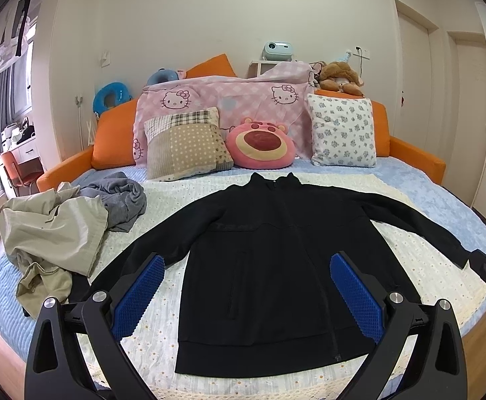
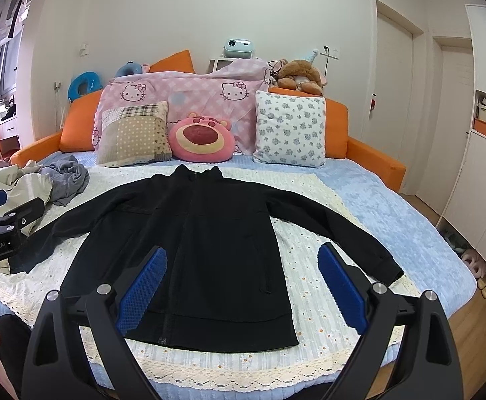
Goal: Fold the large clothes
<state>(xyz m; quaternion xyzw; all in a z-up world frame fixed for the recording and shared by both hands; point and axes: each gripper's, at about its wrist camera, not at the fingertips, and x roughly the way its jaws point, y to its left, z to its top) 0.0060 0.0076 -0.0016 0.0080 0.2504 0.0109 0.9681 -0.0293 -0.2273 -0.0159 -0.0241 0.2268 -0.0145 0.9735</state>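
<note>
From the left wrist view we see a bed (image 1: 443, 200) with a pale blue cover and a cream, flower-dotted blanket (image 1: 163, 206) spread over it, orange bolsters behind, white walls and two closed doors at the right. Our left tool (image 1: 246, 295) hangs released above the blanket, blue pads wide apart, grasping nothing. One black jacket (image 1: 266, 266) lies flat on the blanket, front up, zipped, both sleeves spread outward. Beside it at the left we count two crumpled garments: a beige one (image 1: 49, 230) and a grey one (image 1: 123, 200).

From the right wrist view the same bed (image 2: 393, 213) meets a wooden floor and white cupboards at the right. Our right tool (image 2: 241, 286) is likewise released and empty, above the jacket's (image 2: 206, 250) hem. We count three pillows and one pink bear cushion (image 2: 201, 138) at the headboard.
</note>
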